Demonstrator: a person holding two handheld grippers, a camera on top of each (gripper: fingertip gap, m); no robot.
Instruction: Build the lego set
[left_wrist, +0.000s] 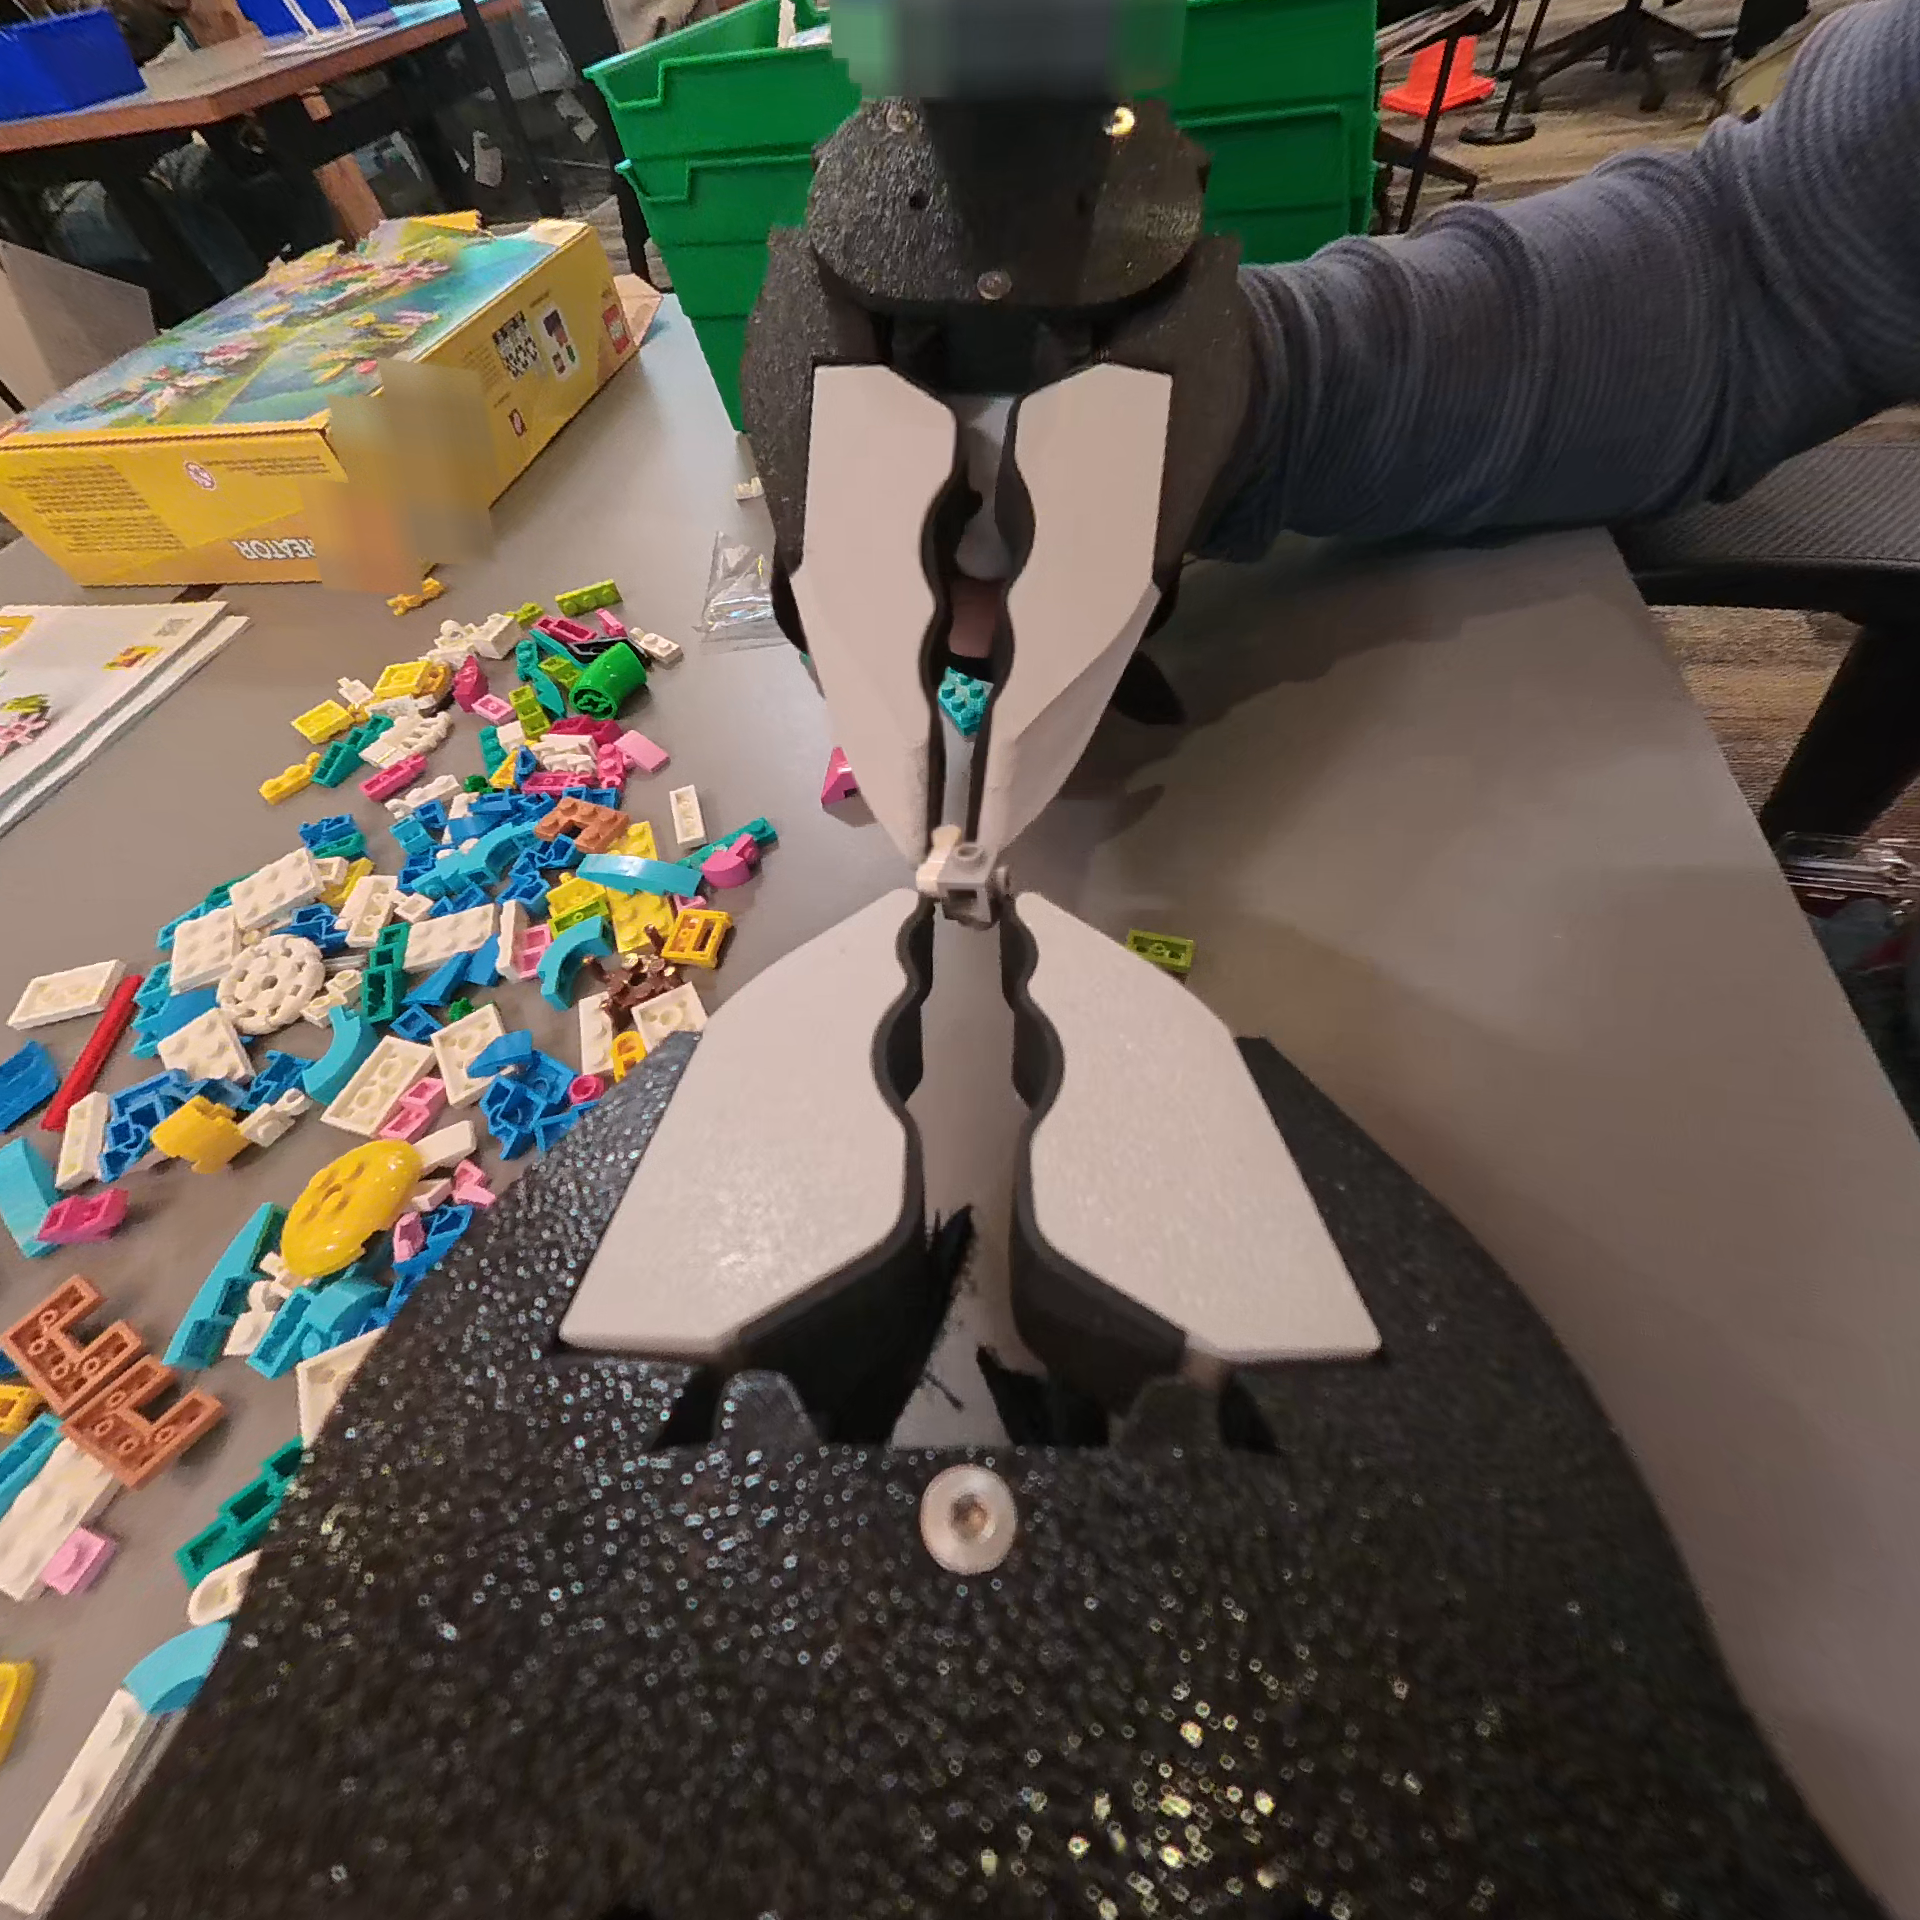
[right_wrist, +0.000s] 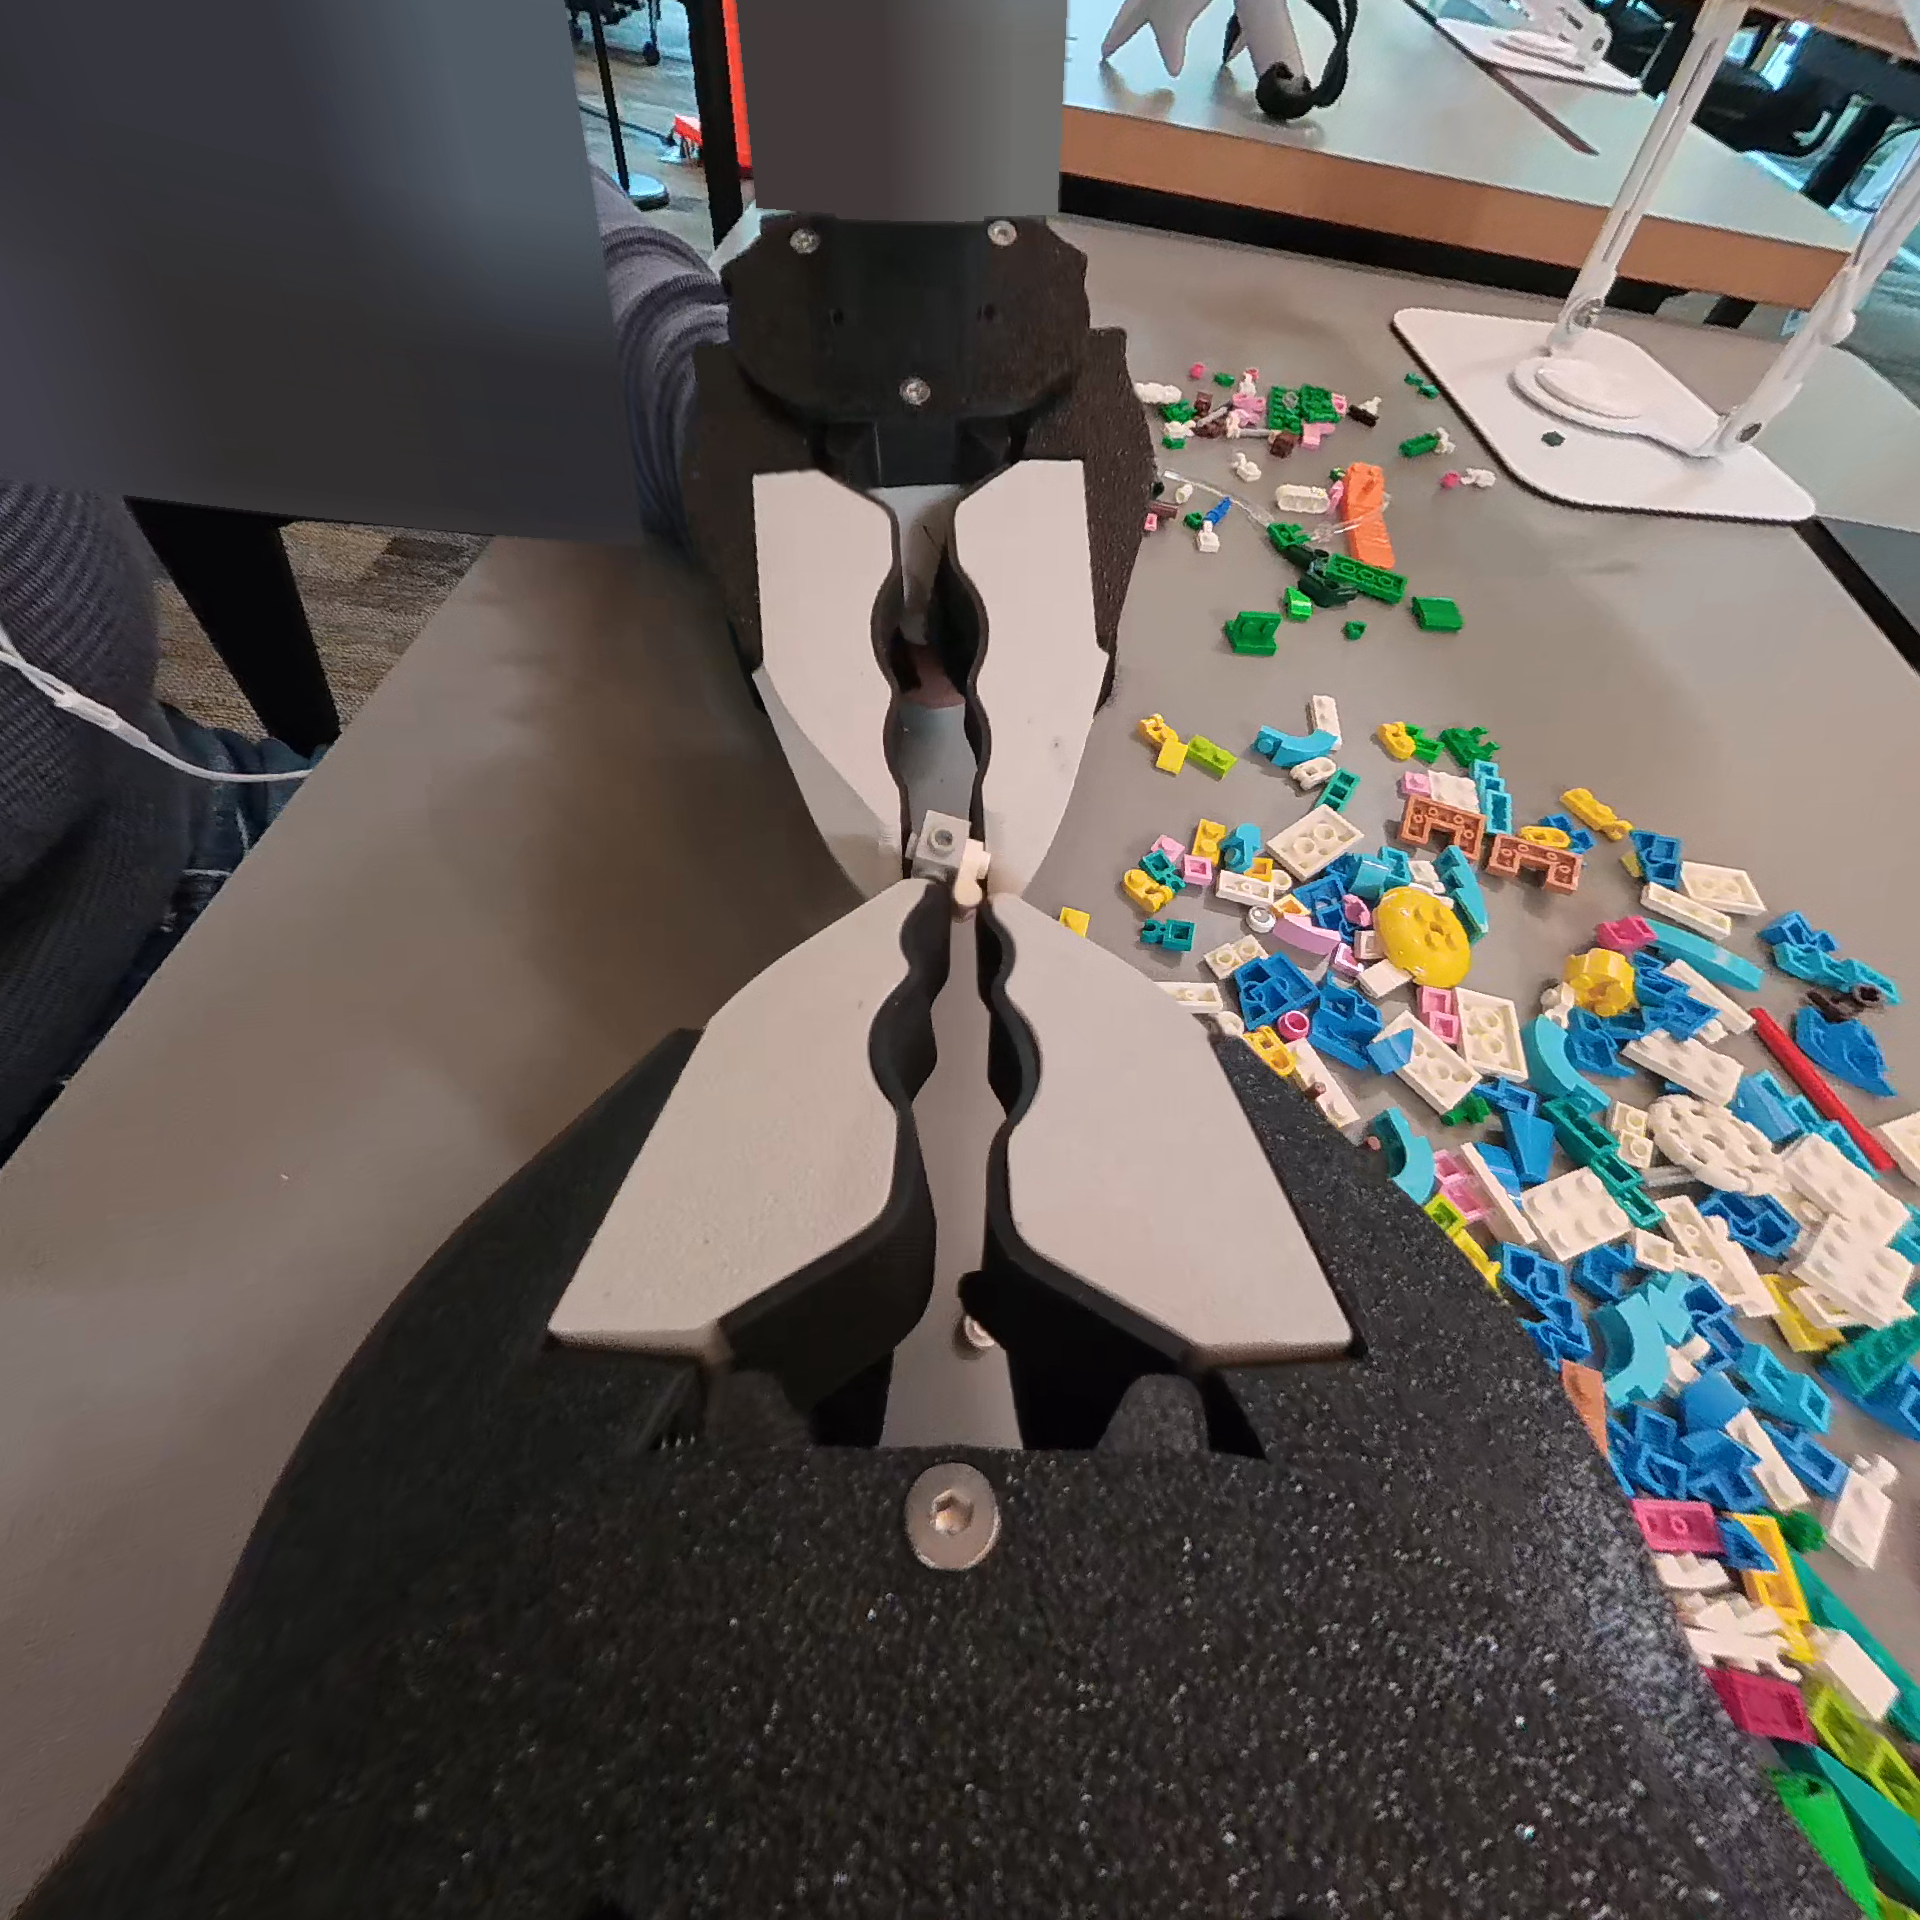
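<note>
While both grippers meet, printing covers the yellow box (left_wrist: 312, 416).

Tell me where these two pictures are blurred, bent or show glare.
Left wrist view: the grey table edge curves from the wide-angle lens; light sparkles on the left tool's black speckled body. Right wrist view: loose coloured plastic bricks smear at the lower right corner.

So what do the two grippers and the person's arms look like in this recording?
Both look alike: the left gripper and right gripper each have a black, speckled, grainy body with a silver screw near the camera. Their fingers are light grey plates with wavy black inner edges, tapering to narrow tips. The arm behind the right gripper wears a blue-grey ribbed sleeve.
</note>
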